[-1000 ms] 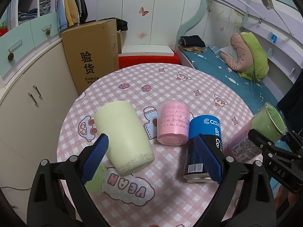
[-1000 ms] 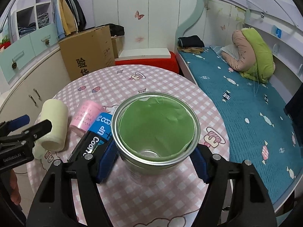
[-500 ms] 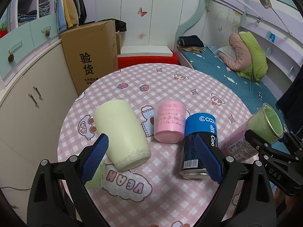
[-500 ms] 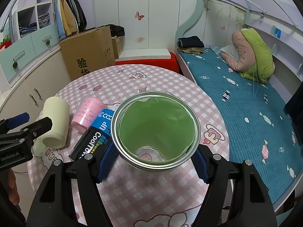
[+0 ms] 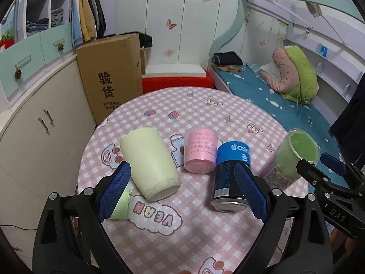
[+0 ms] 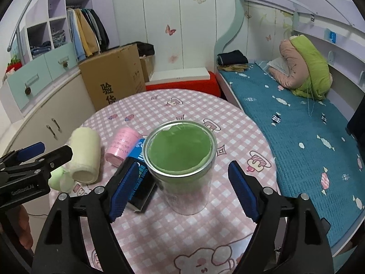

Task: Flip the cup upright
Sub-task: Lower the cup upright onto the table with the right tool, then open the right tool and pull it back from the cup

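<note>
A clear cup with a green lining [image 6: 182, 159] stands upright on the pink checked table [image 6: 182, 235], mouth up; it also shows in the left wrist view [image 5: 289, 159]. My right gripper [image 6: 182, 187] is open, its blue pads [image 6: 124, 187] apart on either side of the cup, not touching it. My left gripper [image 5: 180, 191] is open and empty, above the table's near part, between the cream cup and the blue can.
A cream cup [image 5: 149, 163], a pink cup [image 5: 200, 150] and a blue can [image 5: 230, 175] lie on their sides at the table's left. A small pale green object [image 5: 121, 207] lies by the left pad. A cardboard box [image 5: 111, 77], cabinets and a bed surround the table.
The right gripper's jaws have opened and let go of the green-lined cup, which now stands upright on the table. The left gripper has drawn back slightly.
</note>
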Tool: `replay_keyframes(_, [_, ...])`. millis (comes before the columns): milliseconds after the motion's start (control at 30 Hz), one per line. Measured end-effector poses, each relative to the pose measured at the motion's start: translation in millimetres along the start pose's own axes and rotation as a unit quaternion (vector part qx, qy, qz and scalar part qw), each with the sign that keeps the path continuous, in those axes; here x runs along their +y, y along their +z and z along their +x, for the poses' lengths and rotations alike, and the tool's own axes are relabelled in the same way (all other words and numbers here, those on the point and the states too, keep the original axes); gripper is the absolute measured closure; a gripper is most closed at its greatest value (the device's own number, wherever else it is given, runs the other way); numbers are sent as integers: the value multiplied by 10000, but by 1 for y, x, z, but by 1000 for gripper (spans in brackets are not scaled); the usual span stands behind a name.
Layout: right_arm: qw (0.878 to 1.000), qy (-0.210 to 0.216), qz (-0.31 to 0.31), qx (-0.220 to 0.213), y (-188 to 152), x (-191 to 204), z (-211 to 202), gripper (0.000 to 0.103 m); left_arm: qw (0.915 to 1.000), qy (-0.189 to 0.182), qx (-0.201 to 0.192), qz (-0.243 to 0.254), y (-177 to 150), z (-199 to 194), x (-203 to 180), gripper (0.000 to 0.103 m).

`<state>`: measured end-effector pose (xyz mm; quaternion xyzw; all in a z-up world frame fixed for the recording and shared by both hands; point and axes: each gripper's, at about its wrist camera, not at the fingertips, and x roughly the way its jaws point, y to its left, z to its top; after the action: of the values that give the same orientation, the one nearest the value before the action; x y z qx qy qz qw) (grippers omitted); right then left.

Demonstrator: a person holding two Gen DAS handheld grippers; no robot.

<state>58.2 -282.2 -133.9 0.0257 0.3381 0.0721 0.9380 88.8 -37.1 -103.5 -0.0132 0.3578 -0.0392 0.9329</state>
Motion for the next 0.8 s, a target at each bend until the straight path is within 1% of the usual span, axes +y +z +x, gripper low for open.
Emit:
replay_keyframes(100, [9998, -38, 27, -212, 0, 0, -21, 24, 9998, -6, -190, 59, 2, -18, -3, 10])
replay_keyframes(167, [9991, -53, 7, -411, 2, 2, -40, 19, 9994, 31, -333, 105, 3, -31, -5, 10])
replay_keyframes(233, [9983, -79, -31, -584, 4, 6, -58, 18, 9985, 56, -514, 157, 3, -48, -7, 10])
replay_keyframes(333, [9970, -28, -114, -766, 4, 13, -79, 18, 9968, 118, -763, 189, 2, -71, -9, 9])
replay_keyframes(467, [9947, -25, -220, -1008, 1, 20, -105, 14, 9934, 221, -1108, 193, 0, -104, -12, 7])
replay_keyframes(600, [9922, 29, -253, -1221, -3, 23, -126, 13, 9903, 240, -1354, 205, -5, -129, -13, 7])
replay_keyframes(733, [9890, -110, -305, -1442, -7, 25, -146, 13, 9873, 205, -1553, 277, -9, -149, -17, 7])
replay_keyframes(800, [9880, -74, -296, -1516, -9, 25, -152, 13, 9851, 235, -1676, 314, -11, -159, -21, 6])
